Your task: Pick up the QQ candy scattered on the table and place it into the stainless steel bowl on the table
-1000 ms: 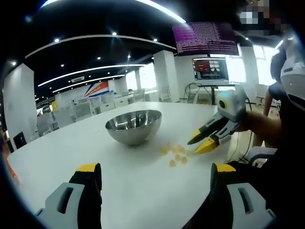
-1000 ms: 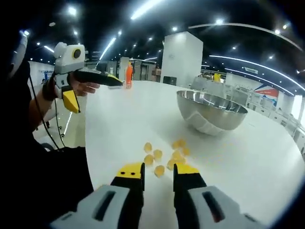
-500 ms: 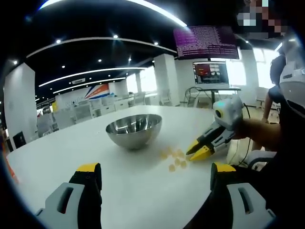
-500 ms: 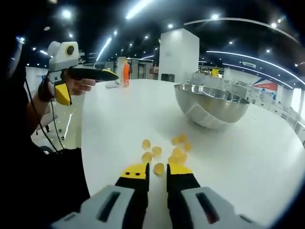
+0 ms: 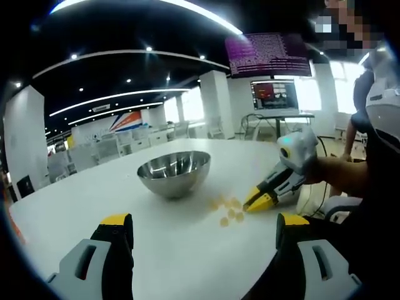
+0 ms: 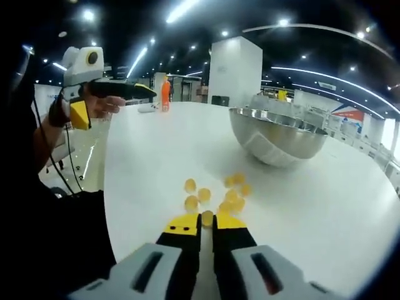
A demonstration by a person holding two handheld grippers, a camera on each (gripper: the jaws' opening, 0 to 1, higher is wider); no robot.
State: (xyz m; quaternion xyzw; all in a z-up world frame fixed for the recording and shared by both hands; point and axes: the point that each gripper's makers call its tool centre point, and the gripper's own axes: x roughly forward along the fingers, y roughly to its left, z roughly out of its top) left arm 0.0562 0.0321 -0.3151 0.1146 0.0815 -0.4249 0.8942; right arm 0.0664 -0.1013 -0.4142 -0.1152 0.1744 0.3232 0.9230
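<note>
On the white round table (image 6: 325, 206), near its edge, the right gripper (image 6: 207, 220) is down at a cluster of small yellow translucent QQ candies (image 6: 215, 195), nose almost on the tabletop. Its yellow-tipped jaws are nearly closed, a thin gap left, with one candy (image 6: 207, 217) right at the tips. Can't tell if it's actually pinched or just touching. From the left gripper view the same right gripper (image 5: 258, 201) comes in from the right, tips at the right edge of the candies (image 5: 225, 210).

Step in hand, by my read: grasping the first candy. Next move calls for closing fully on that one piece, lifting clear without dragging neighbours, then carrying it to the far side and over the rim of the shiny stainless steel bowl (image 6: 275, 134), which stands just beyond the cluster.

Left gripper (image 5: 203, 234) is idle, held up off the table, jaws wide open, holding nothing.

Count:
- bowl: 1, nothing visible in the part of its inside that shows
- candies on table: about 8, a few overlap so not exact
- grippers: 2
- orange bottle (image 6: 165, 95): 1, far end of table
</note>
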